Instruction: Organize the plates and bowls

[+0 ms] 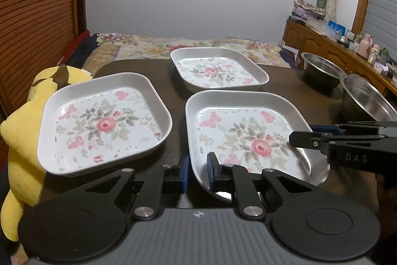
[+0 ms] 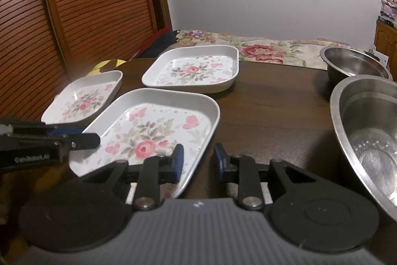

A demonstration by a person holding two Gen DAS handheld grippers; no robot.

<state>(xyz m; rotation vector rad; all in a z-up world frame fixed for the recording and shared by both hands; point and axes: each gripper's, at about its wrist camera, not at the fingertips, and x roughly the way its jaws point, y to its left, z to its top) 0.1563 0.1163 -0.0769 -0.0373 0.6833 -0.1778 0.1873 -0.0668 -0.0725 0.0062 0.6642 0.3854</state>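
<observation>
Three white square plates with pink rose prints lie on the dark wooden table (image 2: 273, 111). The near plate (image 1: 248, 131) (image 2: 153, 121) has both grippers at it. My left gripper (image 1: 198, 171) (image 2: 86, 134) is shut on its near-left rim, one blue pad inside and one outside. My right gripper (image 2: 198, 158) (image 1: 304, 132) straddles its right rim, and a slim gap shows between the outer pad and the rim. A second plate (image 1: 104, 121) (image 2: 84, 98) sits to the left, a third plate (image 1: 218, 68) (image 2: 193, 68) farther back. Two steel bowls (image 2: 367, 121) (image 2: 352, 61) stand at the right.
A yellow plush toy (image 1: 22, 135) leans at the table's left edge. A bed with a floral cover (image 1: 148, 46) lies beyond the far edge. A slatted wooden door (image 2: 86, 4) stands at the left, and a cluttered sideboard (image 1: 347, 46) at the right.
</observation>
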